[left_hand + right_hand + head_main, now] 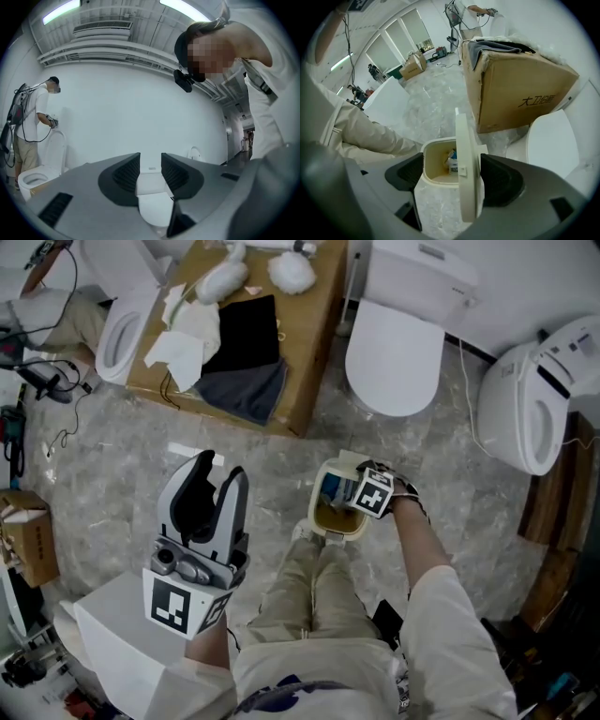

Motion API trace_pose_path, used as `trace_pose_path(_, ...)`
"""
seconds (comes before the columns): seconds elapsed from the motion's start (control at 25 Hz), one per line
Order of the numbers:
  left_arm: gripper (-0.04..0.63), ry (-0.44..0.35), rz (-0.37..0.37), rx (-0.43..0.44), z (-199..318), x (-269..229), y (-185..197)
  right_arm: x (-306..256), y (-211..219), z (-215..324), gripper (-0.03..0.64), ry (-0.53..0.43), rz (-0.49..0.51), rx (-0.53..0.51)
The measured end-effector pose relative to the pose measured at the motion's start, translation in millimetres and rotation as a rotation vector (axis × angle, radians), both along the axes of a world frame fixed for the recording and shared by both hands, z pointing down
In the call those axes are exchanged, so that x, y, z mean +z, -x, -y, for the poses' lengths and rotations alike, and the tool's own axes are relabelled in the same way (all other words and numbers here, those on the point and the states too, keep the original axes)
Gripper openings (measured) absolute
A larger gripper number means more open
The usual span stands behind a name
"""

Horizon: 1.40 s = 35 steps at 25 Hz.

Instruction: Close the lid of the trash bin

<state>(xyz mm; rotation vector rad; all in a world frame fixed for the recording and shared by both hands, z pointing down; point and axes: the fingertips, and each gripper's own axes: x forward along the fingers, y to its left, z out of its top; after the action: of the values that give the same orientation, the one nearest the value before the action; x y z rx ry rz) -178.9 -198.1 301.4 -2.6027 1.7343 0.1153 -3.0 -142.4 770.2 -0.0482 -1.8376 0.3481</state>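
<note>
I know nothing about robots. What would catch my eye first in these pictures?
First, the open bin at the person's feet, its lid standing upright between the wide-apart jaws of the right gripper. Next, the odd setting: white toilets on the floor beside a cardboard box piled with cloths. The left gripper is off to the left, open and empty.
</note>
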Motion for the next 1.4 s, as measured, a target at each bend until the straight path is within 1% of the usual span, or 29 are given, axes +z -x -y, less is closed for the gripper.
trace_pose_path(0.2,0.118,0.006,-0.004,0.011,-3.4,3.7,-3.6,-3.3,0.5,-30.6,0.390,-0.011,0.021,-0.032)
trace_pose_path(0.52,0.118,0.000,-0.002,0.041,-6.2,19.6,-15.6,13.2,6.3,-87.6,0.387,-0.027,0.044,-0.026)
trace_pose_path(0.72,0.118,-0.002,-0.017,0.073,-0.3,43.0,-32.6,32.3,9.5,-114.7,0.383,-0.032,0.060,-0.006)
trace_pose_path(0.92,0.118,0.003,-0.033,0.085,5.4,69.6,-48.6,55.0,11.4,-142.6,0.380,-0.006,0.076,0.014)
trace_pose_path(1.04,0.118,-0.002,-0.040,0.085,9.5,86.4,-55.4,69.7,10.5,-153.5,0.379,-0.011,0.079,-0.006)
trace_pose_path(1.16,0.118,0.013,-0.049,0.080,11.2,107.2,-59.1,83.5,9.3,-164.3,0.376,-0.012,0.079,-0.026)
trace_pose_path(1.4,0.118,0.028,-0.031,0.074,13.5,135.2,-65.5,111.6,9.9,-178.2,0.373,0.009,0.084,-0.060)
